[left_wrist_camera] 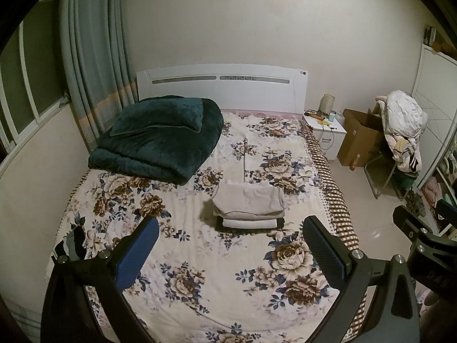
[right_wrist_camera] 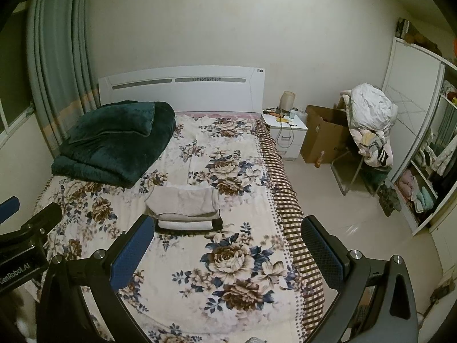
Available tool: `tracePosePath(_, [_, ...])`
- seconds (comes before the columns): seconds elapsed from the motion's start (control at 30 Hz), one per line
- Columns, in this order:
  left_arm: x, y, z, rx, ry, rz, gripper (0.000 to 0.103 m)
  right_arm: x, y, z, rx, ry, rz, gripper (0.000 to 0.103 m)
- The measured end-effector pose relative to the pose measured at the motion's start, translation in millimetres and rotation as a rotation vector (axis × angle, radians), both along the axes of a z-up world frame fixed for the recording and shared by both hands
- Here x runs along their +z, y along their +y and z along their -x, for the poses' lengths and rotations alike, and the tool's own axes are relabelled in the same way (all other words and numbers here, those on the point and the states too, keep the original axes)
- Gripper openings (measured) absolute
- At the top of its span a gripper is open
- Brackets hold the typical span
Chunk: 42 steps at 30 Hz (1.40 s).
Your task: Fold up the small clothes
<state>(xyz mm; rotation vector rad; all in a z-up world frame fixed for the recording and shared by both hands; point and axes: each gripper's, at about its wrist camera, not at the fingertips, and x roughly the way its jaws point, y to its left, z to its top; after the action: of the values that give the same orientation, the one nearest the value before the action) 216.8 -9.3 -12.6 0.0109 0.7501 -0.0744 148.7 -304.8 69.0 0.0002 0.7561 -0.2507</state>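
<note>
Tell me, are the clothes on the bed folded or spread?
Folded: the clothes form a neat stack of flat layers on the bed.

**Soft cloth, hard gloss**

Matt cotton-like folded clothes (left_wrist_camera: 248,204) rest on a floral cloth bedsheet (left_wrist_camera: 200,257); a plush, velvety green blanket (left_wrist_camera: 160,137) lies before the glossy white headboard (left_wrist_camera: 220,85). Textured blue rubbery pads (left_wrist_camera: 137,254) line the left claw (left_wrist_camera: 231,254)

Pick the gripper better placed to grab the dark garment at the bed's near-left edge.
Left, probably. The dark crumpled garment lies just outside the left gripper's blue-padded left finger. The right gripper sits farther right; its view doesn't show the garment. Both are open.
</note>
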Motion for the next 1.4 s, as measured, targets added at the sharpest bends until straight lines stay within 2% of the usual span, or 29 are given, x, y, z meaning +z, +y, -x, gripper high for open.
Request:
tracePosePath(0.37, [4,-7,2,0.0,-0.002,0.001,0.103,2,0,13,-0.017,-0.006,-0.003,0.103])
tracePosePath(1.4, [6,-10,7,0.003,-0.008,-0.001,0.103,1,-2,17,-0.02,-0.007,-0.01,0.103])
